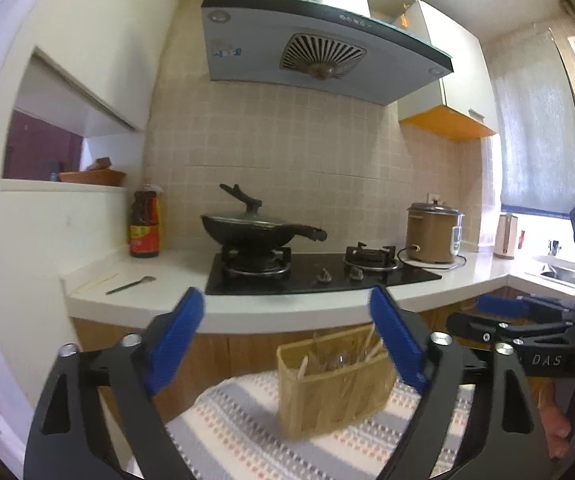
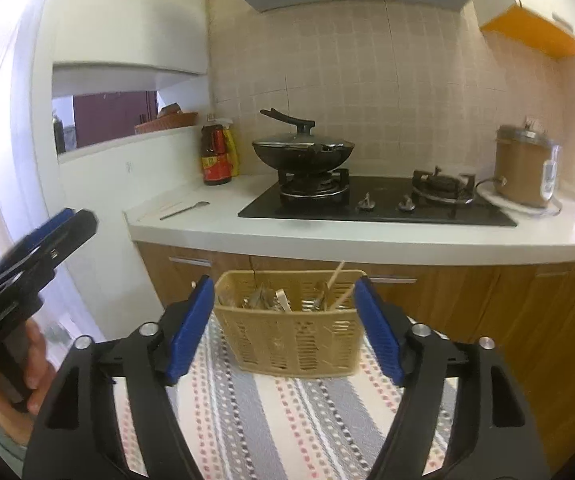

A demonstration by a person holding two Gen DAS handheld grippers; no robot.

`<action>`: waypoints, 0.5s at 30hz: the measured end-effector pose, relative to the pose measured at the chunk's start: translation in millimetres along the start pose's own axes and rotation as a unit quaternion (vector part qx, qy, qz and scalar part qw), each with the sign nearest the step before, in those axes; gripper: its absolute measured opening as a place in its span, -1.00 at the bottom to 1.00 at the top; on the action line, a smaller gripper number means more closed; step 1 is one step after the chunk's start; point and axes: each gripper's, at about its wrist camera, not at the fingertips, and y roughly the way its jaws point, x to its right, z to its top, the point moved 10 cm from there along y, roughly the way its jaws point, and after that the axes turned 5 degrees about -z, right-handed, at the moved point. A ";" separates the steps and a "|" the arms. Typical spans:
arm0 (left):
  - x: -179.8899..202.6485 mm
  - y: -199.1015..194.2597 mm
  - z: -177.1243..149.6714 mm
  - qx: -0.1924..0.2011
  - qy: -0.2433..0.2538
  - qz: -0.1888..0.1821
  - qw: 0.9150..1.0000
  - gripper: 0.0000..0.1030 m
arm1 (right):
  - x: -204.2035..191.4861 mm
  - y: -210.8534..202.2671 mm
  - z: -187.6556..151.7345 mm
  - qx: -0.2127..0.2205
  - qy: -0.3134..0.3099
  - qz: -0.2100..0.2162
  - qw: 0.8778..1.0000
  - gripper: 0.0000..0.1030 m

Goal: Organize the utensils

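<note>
Cutlery (image 2: pixel 275 300) fills the basket (image 2: pixel 291 344); a spoon (image 2: pixel 185 209) lies unsorted on the surface (image 2: pixel 215 224); both claws, left (image 1: pixel 287 340) and right (image 2: pixel 283 328), gape empty

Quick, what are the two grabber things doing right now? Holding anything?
Left gripper: fingers open, holding nothing.
Right gripper: fingers open, holding nothing; the basket sits beyond it.

Motion blur is softening the tan utensil basket (image 1: pixel 333 384) at lower centre of the left wrist view, so the utensils inside are blending together. The right blue pad is covering its upper right corner. At the right edge, the right hand-held gripper (image 1: pixel 499 306) is being cut off. In the right wrist view, the left hand-held gripper (image 2: pixel 53 226) is smearing at the left edge, its fingertips indistinct.
</note>
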 end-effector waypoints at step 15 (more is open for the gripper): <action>-15.7 -35.0 -122.1 -0.021 -0.014 0.095 0.995 0.79 | 23.6 -26.1 -84.6 0.123 0.031 -0.117 0.985 0.85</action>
